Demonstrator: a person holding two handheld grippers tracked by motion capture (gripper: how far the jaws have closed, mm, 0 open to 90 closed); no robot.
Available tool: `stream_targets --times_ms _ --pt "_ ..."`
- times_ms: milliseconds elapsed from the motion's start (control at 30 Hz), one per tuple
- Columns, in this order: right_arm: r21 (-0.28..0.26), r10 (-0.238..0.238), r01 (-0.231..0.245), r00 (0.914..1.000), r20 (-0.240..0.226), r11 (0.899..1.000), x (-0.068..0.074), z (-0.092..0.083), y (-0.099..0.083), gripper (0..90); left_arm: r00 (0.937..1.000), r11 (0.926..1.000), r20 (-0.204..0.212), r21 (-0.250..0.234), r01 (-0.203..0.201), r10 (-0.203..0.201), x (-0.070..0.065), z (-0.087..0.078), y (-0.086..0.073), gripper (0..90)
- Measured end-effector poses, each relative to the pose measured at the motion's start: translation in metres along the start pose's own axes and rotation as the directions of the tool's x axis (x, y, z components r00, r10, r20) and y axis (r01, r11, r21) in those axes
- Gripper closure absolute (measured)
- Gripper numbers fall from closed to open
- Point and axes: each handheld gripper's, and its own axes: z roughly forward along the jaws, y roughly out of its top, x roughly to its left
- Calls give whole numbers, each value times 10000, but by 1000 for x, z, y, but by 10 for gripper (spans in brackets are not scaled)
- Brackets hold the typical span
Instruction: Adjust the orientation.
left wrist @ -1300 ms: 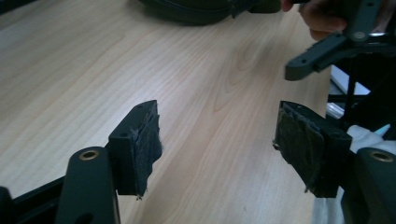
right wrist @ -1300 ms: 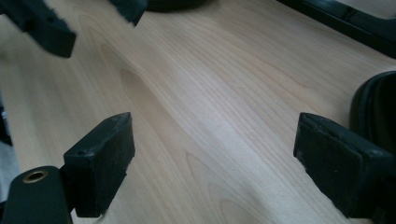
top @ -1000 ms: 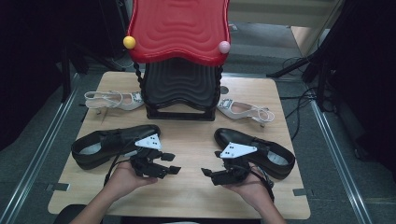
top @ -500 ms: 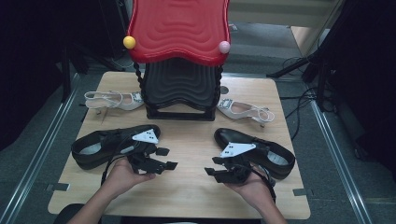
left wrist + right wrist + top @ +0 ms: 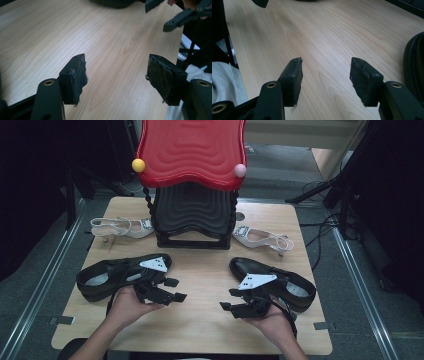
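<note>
Since a second ago both hands have kept almost where they were near the table's [image 5: 200, 330] front edge, and only the jaws have changed: those of the left gripper [image 5: 176, 290] have just opened to their widest, while those of the right gripper [image 5: 231, 299] narrowed and have just been opening again. Both now stand wide with only bare wood between the pads, as each gripper view shows [image 5: 117, 80] [image 5: 325, 77]. The left black shoe [image 5: 107, 277] lies just behind the left gripper, toward the table's left edge, and the right black shoe [image 5: 280, 280] lies just beside the right gripper, its dark side at the right border of the right gripper view [image 5: 414, 72]. Between the two grippers the wood is open, and the strip along the front edge is free. Farther back stands the black shoe rack [image 5: 192, 215] under a red top [image 5: 192, 150], with a white sandal [image 5: 122, 226] at its left and another white sandal [image 5: 262, 237] at its right, both well apart from the grippers.
</note>
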Motion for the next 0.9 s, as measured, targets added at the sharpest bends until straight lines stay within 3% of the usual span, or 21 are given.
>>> stream_targets --times_ms 233,333,433,500,567,600,733,900 --pt "-19 -34 34 10000 10 10000 -2 0 2 475 9998 9994 -17 -292 -204 203 0 -8 -2 373" --pt "-16 121 -121 9999 -79 9999 -6 1 2 486 9959 9968 -440 152 -788 794 -2 -7 -7 444" --pt "-213 153 -159 9996 -244 9996 -8 0 3 505 9958 9959 -290 282 -859 867 -2 -7 -8 458" --pt "-283 157 -165 9995 -276 9995 -9 0 3 508 9966 9968 -230 193 -782 786 -3 -8 -8 458" --pt "-322 611 -627 9970 -468 9975 -11 0 6 510 9972 9976 -294 100 -692 694 -3 -11 -9 450" --pt "-220 697 -705 9968 -383 9973 -11 0 7 517 9987 9989 -370 319 -350 362 -2 -14 -10 435" --pt "-95 473 -477 9979 -448 9988 -11 0 12 520 9985 9986 -495 492 -204 229 0 -18 -14 442" --pt "-119 246 -251 9988 -414 9996 -13 1 12 520 9987 9997 -504 214 -86 97 1 -29 -15 432"
